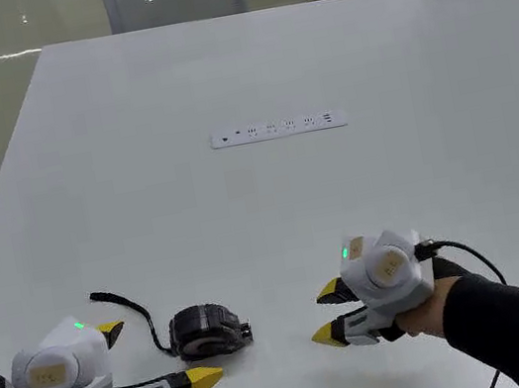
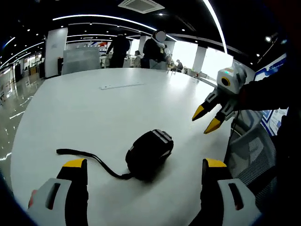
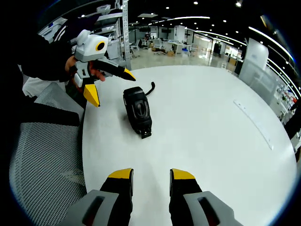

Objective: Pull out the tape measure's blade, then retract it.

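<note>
Tape measure (image 1: 208, 331) before left gripper (image 1: 159, 354)

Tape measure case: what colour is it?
The tape measure is black, clearest in the right gripper view.

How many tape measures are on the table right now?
1. The black tape measure lies on the white table, just ahead of the left gripper; none seem hidden.

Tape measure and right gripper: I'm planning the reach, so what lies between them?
Just bare white table between the tape measure and the right gripper, as the head view and right gripper view show.
</note>
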Available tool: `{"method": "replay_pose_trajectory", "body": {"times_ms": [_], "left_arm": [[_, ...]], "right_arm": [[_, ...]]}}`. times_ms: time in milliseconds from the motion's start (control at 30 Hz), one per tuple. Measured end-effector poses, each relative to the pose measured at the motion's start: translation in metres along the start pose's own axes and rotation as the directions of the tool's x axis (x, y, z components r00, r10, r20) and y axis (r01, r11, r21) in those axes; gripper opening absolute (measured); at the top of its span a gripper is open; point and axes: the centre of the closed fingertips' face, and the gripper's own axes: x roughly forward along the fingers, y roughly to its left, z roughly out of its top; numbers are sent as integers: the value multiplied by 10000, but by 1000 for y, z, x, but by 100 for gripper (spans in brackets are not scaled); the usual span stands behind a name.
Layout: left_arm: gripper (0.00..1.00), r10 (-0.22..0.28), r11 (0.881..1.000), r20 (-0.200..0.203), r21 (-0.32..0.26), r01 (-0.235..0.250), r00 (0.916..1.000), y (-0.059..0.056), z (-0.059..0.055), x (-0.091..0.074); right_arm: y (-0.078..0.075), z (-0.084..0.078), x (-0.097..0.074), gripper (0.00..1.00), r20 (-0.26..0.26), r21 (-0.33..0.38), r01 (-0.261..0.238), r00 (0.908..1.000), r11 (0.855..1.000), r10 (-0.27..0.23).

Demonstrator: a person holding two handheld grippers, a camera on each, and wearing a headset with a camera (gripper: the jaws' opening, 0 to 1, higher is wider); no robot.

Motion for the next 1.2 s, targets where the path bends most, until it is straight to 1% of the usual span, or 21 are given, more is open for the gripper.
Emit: {"method": "replay_pose_trajectory", "body": {"times_ms": [33, 67, 133, 200, 267, 333, 400, 467, 533, 633, 667, 733, 767, 800, 867, 933, 1000, 1100, 1200], "left_arm": [[99, -337, 9992, -211, -232, 332, 9992, -2, -4, -3], [99, -405, 9988, -501, -282, 391, 9979, 0, -8, -5], [99, -325, 9994, -603, 114, 333, 9976, 6, -10, -9], [99, -442, 9990, -651, 38, 445, 9969, 8, -10, -13], [99, -430, 9991, -738, -2, 431, 9963, 11, -12, -18], [99, -469, 9989, -810, -12, 469, 9956, 14, -13, -23], [99, -319, 9995, -1021, -90, 311, 9943, 19, -17, -27], [99, -374, 9991, -907, -209, 356, 9952, 21, -17, -33], [99, -271, 9996, -1004, -152, 257, 9946, 25, -20, -37], [99, -272, 9995, -1075, -159, 257, 9938, 28, -23, -44], [99, -275, 9995, -1086, -171, 258, 9937, 28, -24, -46], [99, -349, 9992, -1114, -227, 325, 9932, 28, -27, -49], [99, -285, 9996, -1145, -123, 273, 9930, 29, -29, -50], [99, -249, 9997, -1199, -19, 249, 9925, 31, -32, -52], [99, -277, 9996, -1227, -41, 274, 9921, 32, -34, -54], [99, -217, 9998, -1341, -2, 218, 9907, 34, -37, -56], [99, -192, 9998, -1409, -4, 194, 9898, 36, -38, -58], [99, -194, 9998, -1377, -63, 187, 9903, 37, -36, -62], [99, -131, 9999, -1316, 53, 139, 9912, 38, -33, -65]], "right_arm": [[0, 0, -4, 29, 76, 104, 48, 10000, 9999, -48], [0, -1, -7, 31, 127, 124, 54, 9999, 9999, -55], [0, -3, -14, 35, 226, 150, 47, 9997, 9999, -51], [0, -6, -20, 38, 282, 153, 49, 9996, 9999, -53], [0, -10, -27, 42, 399, 198, 34, 9992, 9998, -41], [-1, -15, -34, 46, 576, 391, 14, 9983, 9992, -37], [-5, -23, -41, 50, 720, 618, 108, 9973, 9980, -153], [-9, -32, -48, 54, 839, 876, 229, 9960, 9959, -303], [-13, -42, -55, 60, 847, 1156, 396, 9952, 9925, -496], [-22, -55, -66, 63, 820, 1448, 750, 9928, 9866, -875], [-23, -58, -69, 64, 827, 1491, 832, 9919, 9853, -963], [-27, -70, -74, 67, 600, 1151, 1089, 9914, 9874, -1163], [-28, -73, -76, 68, 544, 1135, 1133, 9913, 9871, -1200], [-29, -78, -79, 68, 503, 1259, 1158, 9911, 9853, -1229], [-33, -84, -85, 71, 503, 1506, 1254, 9897, 9806, -1342], [-35, -88, -90, 73, 526, 1602, 1378, 9876, 9774, -1478], [-36, -91, -96, 76, 623, 1838, 1378, 9865, 9733, -1515], [-38, -96, -103, 80, 677, 2008, 1473, 9842, 9685, -1637], [-37, -100, -110, 84, 764, 2174, 1478, 9829, 9648, -1678]]}}
